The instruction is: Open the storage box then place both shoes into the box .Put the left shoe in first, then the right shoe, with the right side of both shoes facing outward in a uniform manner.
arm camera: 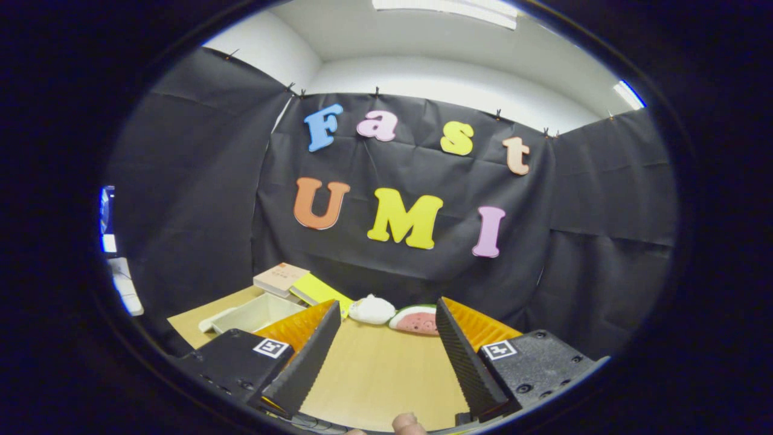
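Tool (386, 329) spread wide, holding nothing, over bare wooden counter (380, 368). Beyond the tips: white plush toy (371, 309), watermelon-slice cushion (416, 319); beyond and left, shallow white tray (256, 313), stacked books (296, 283). Shoes and storage box out of sight, so progress cannot be judged.

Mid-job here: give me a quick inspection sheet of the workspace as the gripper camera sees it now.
Surface: wooden table, bare between the fingers.
Job's things: storage box and shoes, nothing seen.
Clutter: white tray beyond one finger; tan book and yellow book behind it; white plush and watermelon-slice toy at the table's far edge, ahead of the fingers.
Grippers: gripper open, fingers spread wide, holding nothing; a fingertip shows at its base.
Cables: nothing seen.
Surroundings: black cloth wall, white ceiling with a light panel.
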The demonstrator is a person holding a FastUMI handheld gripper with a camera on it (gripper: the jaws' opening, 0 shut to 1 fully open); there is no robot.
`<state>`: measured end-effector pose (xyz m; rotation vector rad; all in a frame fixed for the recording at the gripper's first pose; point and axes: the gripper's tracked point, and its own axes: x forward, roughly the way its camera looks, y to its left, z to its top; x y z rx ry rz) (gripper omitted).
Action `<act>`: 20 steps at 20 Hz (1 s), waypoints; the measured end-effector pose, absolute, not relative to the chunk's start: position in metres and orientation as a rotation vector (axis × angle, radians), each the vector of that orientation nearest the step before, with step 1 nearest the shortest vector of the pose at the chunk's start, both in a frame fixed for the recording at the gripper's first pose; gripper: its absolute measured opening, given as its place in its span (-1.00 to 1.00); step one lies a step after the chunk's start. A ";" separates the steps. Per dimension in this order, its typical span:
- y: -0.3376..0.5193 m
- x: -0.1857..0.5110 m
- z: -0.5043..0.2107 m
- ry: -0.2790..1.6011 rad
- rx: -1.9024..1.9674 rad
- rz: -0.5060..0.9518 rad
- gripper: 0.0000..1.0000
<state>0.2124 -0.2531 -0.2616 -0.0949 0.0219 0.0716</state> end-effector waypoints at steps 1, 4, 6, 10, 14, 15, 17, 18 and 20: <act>-0.255 0.211 -0.261 0.017 -0.055 0.055 1.00; -0.259 0.203 -0.256 -0.019 0.016 -0.003 1.00; -0.268 0.203 -0.256 -0.038 0.035 -0.048 1.00; -0.269 0.202 -0.265 -0.003 0.058 -0.054 1.00; -0.274 0.198 -0.268 0.005 0.062 -0.083 1.00; -0.274 0.199 -0.268 0.003 0.070 -0.090 1.00; -0.272 0.201 -0.266 -0.014 0.109 -0.095 1.00; -0.269 0.200 -0.265 -0.022 0.134 -0.091 1.00; -0.267 0.199 -0.268 -0.019 0.160 -0.093 1.00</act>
